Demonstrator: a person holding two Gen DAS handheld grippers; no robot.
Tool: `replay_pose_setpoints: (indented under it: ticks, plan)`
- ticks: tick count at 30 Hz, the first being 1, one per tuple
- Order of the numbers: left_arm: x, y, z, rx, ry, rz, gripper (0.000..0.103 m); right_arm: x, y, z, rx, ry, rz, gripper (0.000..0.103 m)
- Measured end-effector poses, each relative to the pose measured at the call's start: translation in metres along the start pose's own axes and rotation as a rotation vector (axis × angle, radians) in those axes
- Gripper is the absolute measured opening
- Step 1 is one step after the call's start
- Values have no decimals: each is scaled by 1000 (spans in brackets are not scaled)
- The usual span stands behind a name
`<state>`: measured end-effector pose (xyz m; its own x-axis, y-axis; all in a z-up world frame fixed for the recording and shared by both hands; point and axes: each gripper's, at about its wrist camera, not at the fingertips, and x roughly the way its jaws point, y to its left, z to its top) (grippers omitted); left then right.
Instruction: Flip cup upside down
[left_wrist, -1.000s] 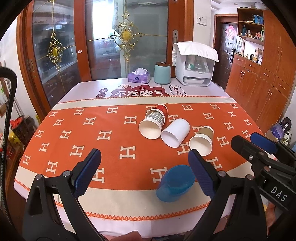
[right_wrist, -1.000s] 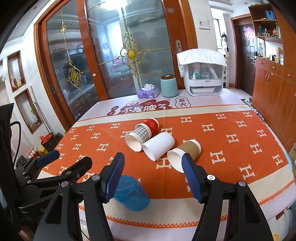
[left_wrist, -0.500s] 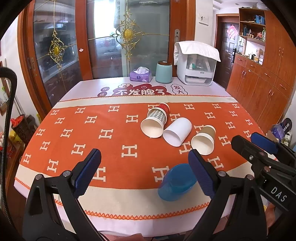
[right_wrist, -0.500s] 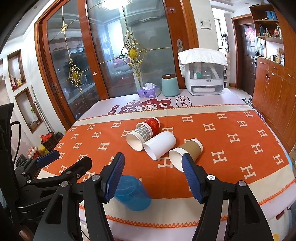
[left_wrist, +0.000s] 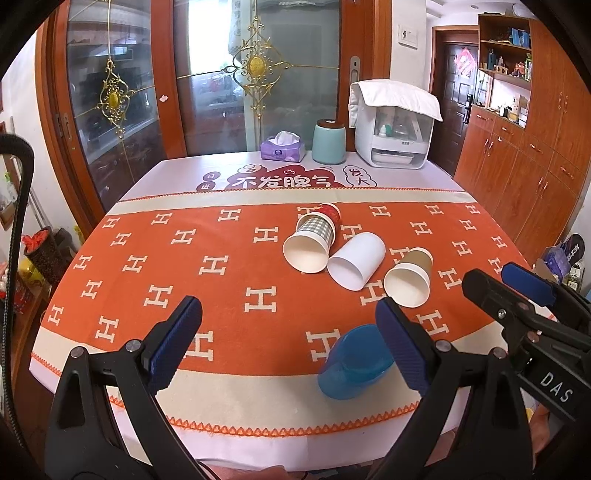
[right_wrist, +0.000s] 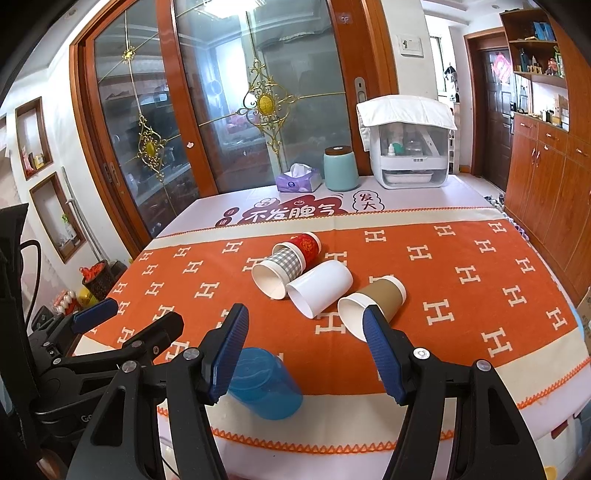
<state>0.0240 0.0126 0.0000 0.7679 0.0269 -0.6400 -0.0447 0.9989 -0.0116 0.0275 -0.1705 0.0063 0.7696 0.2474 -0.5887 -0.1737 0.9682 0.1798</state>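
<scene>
- Five cups lie on their sides on the orange patterned tablecloth (left_wrist: 229, 295); none is yet upside down, so the task looks barely begun.
- The blue plastic cup (right_wrist: 264, 384) lies nearest, on the cream border by the near edge, apart from the others and easiest to reach, so it is probably the first one to flip.
- The left gripper (left_wrist: 288, 343) is spread wide and empty, hovering over the near edge with the blue cup just beside its right finger.
- The right gripper (right_wrist: 304, 352) is likewise spread and holds nothing; the blue cup sits low beside its left finger, not between the pads.
- Further in, a checked paper cup (left_wrist: 310, 243) has a red cup (left_wrist: 328, 213) tucked behind it; a white cup (left_wrist: 356, 266) touches it, and a brown paper cup (left_wrist: 410, 275) lies just to the right.
- These packed cups could roll if nudged, so a reach for any one is crowded.
- At the far edge stand a tissue box (left_wrist: 282, 149), a teal canister (left_wrist: 328, 144) and a white appliance (left_wrist: 395, 129), well clear of the work.
</scene>
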Motion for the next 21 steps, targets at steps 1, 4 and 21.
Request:
replay_pose_setpoints:
  ticks: [1,4,21]
  plan:
    - [0,0,0,0,0,0,94,0,0,0,1,1,0,65]
    - [0,3,-2,-1,2,2,94,1,2,-1,-1,2,1,65]
    - [0,9,-4,4,6,18,94,3,7,-3,-2,5,2,65]
